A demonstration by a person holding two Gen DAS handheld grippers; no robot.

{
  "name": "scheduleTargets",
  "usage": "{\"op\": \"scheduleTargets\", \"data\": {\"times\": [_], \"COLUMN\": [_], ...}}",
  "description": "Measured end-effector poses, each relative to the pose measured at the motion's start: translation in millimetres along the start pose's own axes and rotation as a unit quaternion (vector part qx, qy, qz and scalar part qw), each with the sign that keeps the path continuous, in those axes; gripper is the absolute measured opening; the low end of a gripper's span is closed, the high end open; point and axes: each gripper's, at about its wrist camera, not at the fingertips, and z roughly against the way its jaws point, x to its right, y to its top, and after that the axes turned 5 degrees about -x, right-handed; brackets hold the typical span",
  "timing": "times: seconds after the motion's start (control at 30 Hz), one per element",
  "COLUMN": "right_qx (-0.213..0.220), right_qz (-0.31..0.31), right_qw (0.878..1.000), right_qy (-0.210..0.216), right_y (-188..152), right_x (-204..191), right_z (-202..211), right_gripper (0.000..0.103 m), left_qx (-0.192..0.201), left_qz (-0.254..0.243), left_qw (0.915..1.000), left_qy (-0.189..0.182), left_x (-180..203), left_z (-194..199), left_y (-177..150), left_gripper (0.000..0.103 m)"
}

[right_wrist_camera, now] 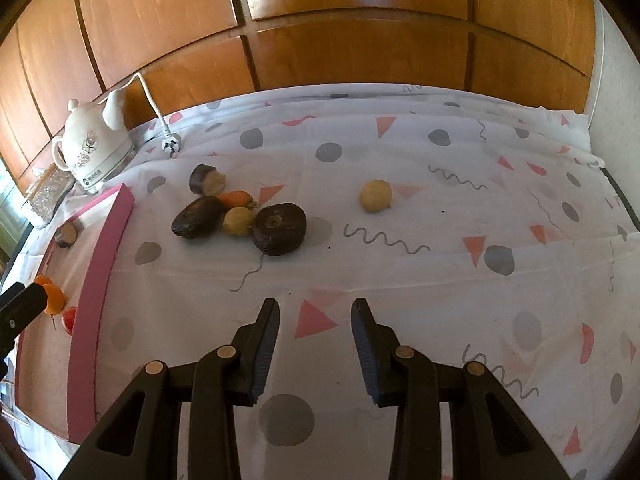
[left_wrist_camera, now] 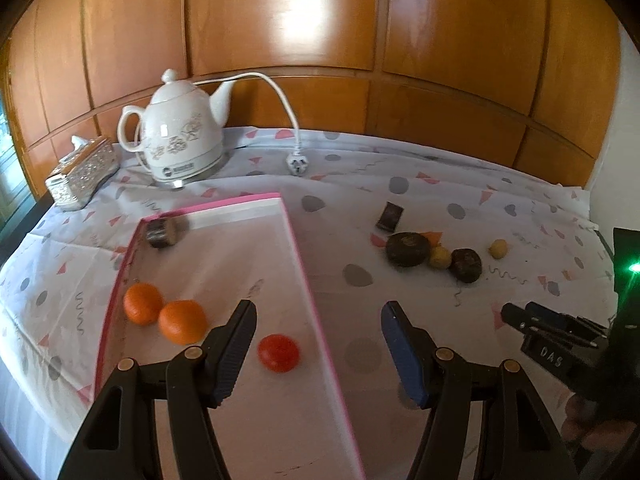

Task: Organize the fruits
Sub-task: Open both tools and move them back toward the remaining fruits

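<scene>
At the far left of the surface (left_wrist_camera: pixel 328 216), under a patterned cloth, one silver tissue box (left_wrist_camera: pixel 82 174) stood beside one white kettle (left_wrist_camera: pixel 176 136), whose cord ended in one plug (left_wrist_camera: pixel 297 165) lying loose on the cloth.

One pink-rimmed tray (left_wrist_camera: pixel 308 276) lay next along. It held four things: one dark, cut-ended fruit (left_wrist_camera: pixel 164 232) in the far corner, two oranges (left_wrist_camera: pixel 143 303) touching each other near the left rim, and one red tomato (left_wrist_camera: pixel 279 352) near the front. The tray's near end was cut off by the frame.

The left tool (left_wrist_camera: pixel 318 350) hung over the tray's right rim with its jaws spread and nothing between them.

To the right of the tray, on the bare cloth, lay one cluster (right_wrist_camera: pixel 240 214): three dark brown fruits, one small yellow fruit and one orange piece, mostly touching. The orange piece was largely hidden behind the others, so its kind could not be made out. One more yellow fruit (right_wrist_camera: pixel 375 196) lay well apart to the right.

The right tool (right_wrist_camera: pixel 315 350) hung over bare cloth nearer than the cluster, its jaws parted and holding nothing. In the left wrist view it showed only partly at the right edge.
</scene>
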Motion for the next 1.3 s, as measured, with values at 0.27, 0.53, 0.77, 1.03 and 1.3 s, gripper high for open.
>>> {"op": "scheduleTargets", "data": {"times": [0.27,0.53,0.77,1.03,1.3], "right_qx": [-0.004,-0.001,0.006,0.007,0.006], "right_qz": [-0.005,-0.010,-0.018,-0.021,-0.023], "right_qw": [1.000,1.000,0.999,0.999,0.999], "right_qy": [-0.006,-0.015,-0.029,-0.039,-0.046], "right_y": [2.6,11.2,25.9,40.9,56.3], "right_x": [5.1,14.7,26.5,36.1,40.4], "right_z": [-6.5,-9.4,-13.3,-21.7,-34.6], "right_gripper": [0.037,0.037,0.037,0.037,0.037], "left_qx": [-0.009,-0.020,-0.029,-0.042,-0.061], "left_qz": [-0.016,-0.025,-0.027,-0.027,-0.011], "left_qw": [0.9998,0.9995,0.9991,0.9987,0.9980], "left_qy": [-0.007,-0.009,-0.012,-0.013,-0.015], "left_x": [18.9,30.1,41.3,50.3,48.6], "left_z": [-13.7,-28.0,-39.9,-54.4,-70.8], "left_y": [7.3,14.0,20.8,26.1,30.6], "left_gripper": [0.066,0.066,0.066,0.066,0.065]}}
